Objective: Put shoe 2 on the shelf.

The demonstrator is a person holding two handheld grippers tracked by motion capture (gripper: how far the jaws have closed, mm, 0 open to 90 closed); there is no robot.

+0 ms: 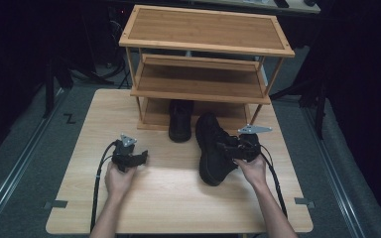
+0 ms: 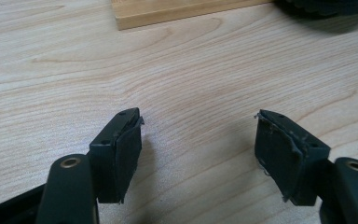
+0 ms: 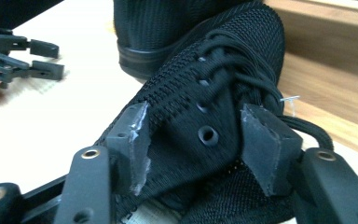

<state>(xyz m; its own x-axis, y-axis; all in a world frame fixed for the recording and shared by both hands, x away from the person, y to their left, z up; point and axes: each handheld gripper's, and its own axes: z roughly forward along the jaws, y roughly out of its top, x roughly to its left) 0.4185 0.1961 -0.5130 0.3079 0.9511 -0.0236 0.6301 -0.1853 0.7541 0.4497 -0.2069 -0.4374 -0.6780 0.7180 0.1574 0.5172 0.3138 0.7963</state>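
Observation:
Two black lace-up high-top shoes are on the light wooden table (image 1: 168, 198). One shoe (image 1: 180, 121) stands with its toe in under the bamboo rack's lowest shelf. The nearer shoe (image 1: 212, 158) lies in front of the rack at the right. My right gripper (image 1: 226, 148) reaches it from the right. In the right gripper view the laced upper of this shoe (image 3: 191, 84) sits between the pads of the right gripper (image 3: 195, 112), which stand wide apart and do not squeeze it. My left gripper (image 1: 144, 157) rests low on the table at the left, open and empty (image 2: 198, 114).
A three-shelf bamboo shoe rack (image 1: 203, 29) stands at the table's far edge; its bottom board (image 2: 168, 11) lies just ahead of the left gripper. The other shoe (image 3: 168, 28) stands right behind the near one. Dark floor surrounds the table.

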